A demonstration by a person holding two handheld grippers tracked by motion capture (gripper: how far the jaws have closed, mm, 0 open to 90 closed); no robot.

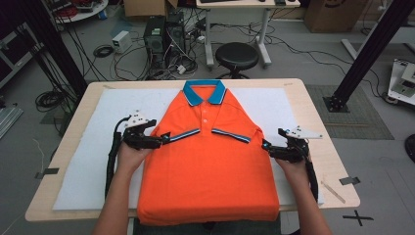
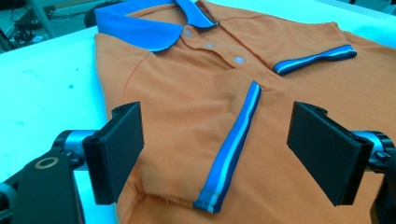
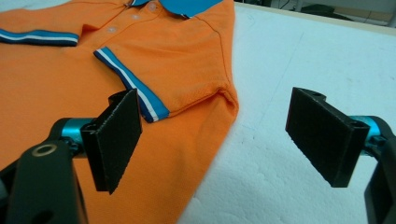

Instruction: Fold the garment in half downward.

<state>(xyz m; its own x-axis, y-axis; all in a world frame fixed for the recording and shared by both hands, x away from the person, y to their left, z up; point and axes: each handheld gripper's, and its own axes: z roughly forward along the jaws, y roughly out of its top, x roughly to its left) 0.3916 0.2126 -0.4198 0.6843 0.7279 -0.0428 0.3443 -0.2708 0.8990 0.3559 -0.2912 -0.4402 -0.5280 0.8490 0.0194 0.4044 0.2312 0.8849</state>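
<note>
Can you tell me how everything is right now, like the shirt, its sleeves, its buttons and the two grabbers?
Shirt: lying flat, front up, hem hanging over the table's near edge.
Sleeves: both folded in across the chest.
Collar: folded down.
Buttons: done up.
Left gripper: open, at the shirt's left edge.
Right gripper: open, at the shirt's right edge.

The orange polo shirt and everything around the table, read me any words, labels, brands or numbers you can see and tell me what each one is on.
No text can be read.
Orange polo shirt: no logo, label or print shows on it in any of the three views.
Cardboard box on the floor at the top right: a dark mark, too small and cut off to read.
Black tape cross on the floor: a mark only, not lettering.
</note>
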